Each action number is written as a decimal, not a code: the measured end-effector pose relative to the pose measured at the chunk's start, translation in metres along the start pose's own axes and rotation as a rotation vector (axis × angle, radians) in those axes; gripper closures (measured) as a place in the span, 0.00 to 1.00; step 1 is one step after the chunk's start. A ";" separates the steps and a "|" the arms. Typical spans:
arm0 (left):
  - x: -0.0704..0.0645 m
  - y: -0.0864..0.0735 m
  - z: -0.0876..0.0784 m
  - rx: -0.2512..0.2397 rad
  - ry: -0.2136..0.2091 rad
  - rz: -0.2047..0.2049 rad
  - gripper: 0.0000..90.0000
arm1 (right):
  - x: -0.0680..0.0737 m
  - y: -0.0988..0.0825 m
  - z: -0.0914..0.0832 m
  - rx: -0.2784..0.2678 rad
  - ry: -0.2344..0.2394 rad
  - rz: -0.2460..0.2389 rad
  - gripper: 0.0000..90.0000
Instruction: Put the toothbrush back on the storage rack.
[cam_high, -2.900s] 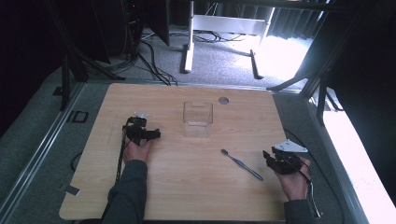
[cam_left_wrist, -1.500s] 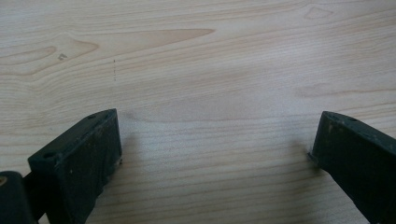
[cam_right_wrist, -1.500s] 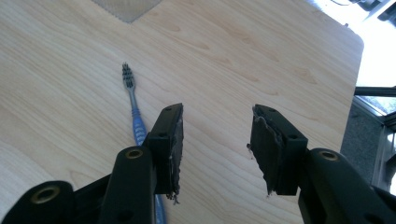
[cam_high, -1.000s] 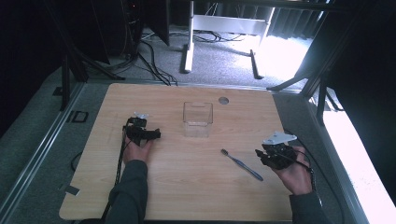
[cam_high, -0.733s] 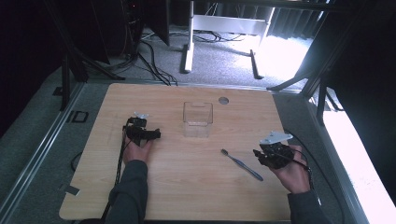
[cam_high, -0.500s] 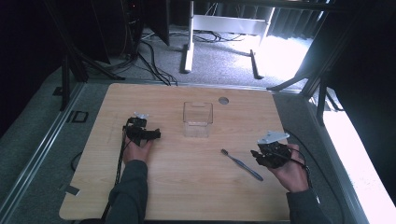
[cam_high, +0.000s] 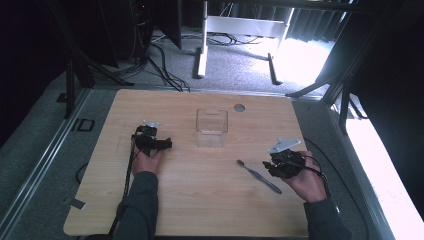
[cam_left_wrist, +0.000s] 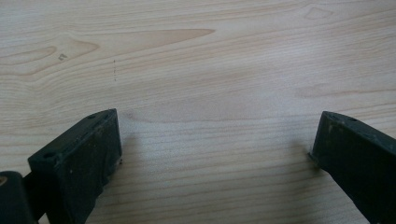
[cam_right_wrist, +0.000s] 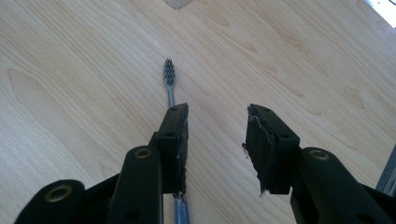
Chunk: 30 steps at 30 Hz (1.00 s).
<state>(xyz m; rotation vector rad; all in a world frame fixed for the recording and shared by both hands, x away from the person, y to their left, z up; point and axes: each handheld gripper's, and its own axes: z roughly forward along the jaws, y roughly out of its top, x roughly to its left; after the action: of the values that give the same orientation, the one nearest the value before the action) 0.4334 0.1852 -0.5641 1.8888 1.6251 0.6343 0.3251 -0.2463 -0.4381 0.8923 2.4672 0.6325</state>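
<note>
Toothbrush (cam_high: 258, 175) lies flat on the wooden table (cam_high: 200, 210), below-right of the clear square container (cam_high: 212, 128); the right gripper (cam_high: 272, 168) hovers beside its handle, jaws just opening, gripping nothing. Left gripper (cam_high: 167, 145) sits left of the container.

Left gripper view: jaws spread wide over bare pale woodgrain.

Right gripper view: the slim handle passes under the left-hand jaw, bristles (cam_right_wrist: 169, 72) beyond, so I'd shift sideways to straddle it.

Right claw (cam_right_wrist: 216, 140) just opening (apparently empty); left claw (cam_left_wrist: 212, 154) wide.

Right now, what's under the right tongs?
The toothbrush handle runs beneath the right tongs' left jaw; that jaw covers its middle. Bare table lies between the open jaws.
</note>
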 end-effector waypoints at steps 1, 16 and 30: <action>0.000 0.000 0.000 0.000 0.000 0.000 0.02 | 0.000 0.001 0.001 0.001 0.003 -0.004 0.65; 0.000 0.000 0.000 0.000 0.000 0.000 0.02 | 0.002 0.013 0.007 0.037 0.026 -0.030 0.68; 0.000 0.000 0.000 0.000 0.000 0.000 0.02 | 0.002 0.019 0.011 0.072 0.047 -0.042 0.68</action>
<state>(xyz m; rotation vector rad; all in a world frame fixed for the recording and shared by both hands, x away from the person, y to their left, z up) 0.4336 0.1852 -0.5641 1.8881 1.6252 0.6341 0.3386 -0.2288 -0.4369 0.8595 2.5580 0.5589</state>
